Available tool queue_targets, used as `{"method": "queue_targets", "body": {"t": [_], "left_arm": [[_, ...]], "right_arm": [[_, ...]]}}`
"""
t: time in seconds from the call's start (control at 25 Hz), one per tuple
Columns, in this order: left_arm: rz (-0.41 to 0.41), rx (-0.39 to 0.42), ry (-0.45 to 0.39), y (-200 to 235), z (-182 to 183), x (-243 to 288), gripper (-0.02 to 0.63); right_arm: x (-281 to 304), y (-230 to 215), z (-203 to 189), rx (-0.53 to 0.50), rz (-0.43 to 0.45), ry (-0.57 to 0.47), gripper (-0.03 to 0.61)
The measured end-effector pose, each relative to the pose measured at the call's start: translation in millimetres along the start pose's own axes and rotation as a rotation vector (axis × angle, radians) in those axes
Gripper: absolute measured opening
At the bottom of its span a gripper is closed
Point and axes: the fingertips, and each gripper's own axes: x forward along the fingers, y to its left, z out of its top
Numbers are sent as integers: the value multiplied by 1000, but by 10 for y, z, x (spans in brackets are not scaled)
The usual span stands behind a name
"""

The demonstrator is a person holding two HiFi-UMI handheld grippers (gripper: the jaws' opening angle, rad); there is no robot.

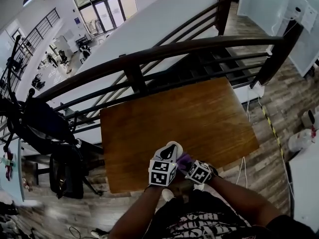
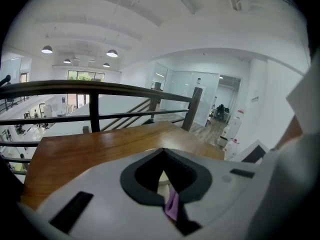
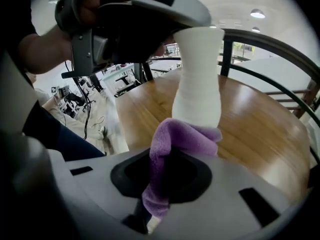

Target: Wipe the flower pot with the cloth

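The flower pot (image 3: 199,79), white and narrow, hangs by its top in your clenched left gripper (image 3: 190,24), at the near edge of the table (image 1: 199,118). Whether its foot rests on the wood I cannot tell, because the cloth (image 3: 182,136) hides it. This purple cloth, clamped in your right gripper (image 3: 159,184), touches the pot's lower wall. If you push hard sideways, the pot may twist out of the grip on its rim and fall past the edge. Your hands are close together with the forearms drawn in, the left gripper above, the right one pointing up along the pot.
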Motion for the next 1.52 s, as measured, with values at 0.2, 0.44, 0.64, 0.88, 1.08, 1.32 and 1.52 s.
{"method": "queue_targets", "body": {"t": [0.2,0.44,0.64,0.88,1.08,1.32,1.52], "left_arm": [[7,3,-3,14,19,17,0],[2,-2,-4,23,27,32,0],[18,-42,-17,88,44,-3,0],[52,-69,-45,176,90,-39,0],[68,-77,-56,227,114,-8,0],[71,-81,-60,221,109,6,0],[79,-68,-55,223,97,-7,0]], "right_arm": [[-139,-407,-187,49,-69,26,55],[-232,-859,-80,60,-134,13,55],[-188,-1072,237,4,-113,-10,55],[-27,-1220,550,-68,-91,-22,56],[42,-1247,538,-77,-85,-6,55],[-47,-934,239,-94,-60,18,56],[-51,-508,60,-55,-19,13,56]]}}
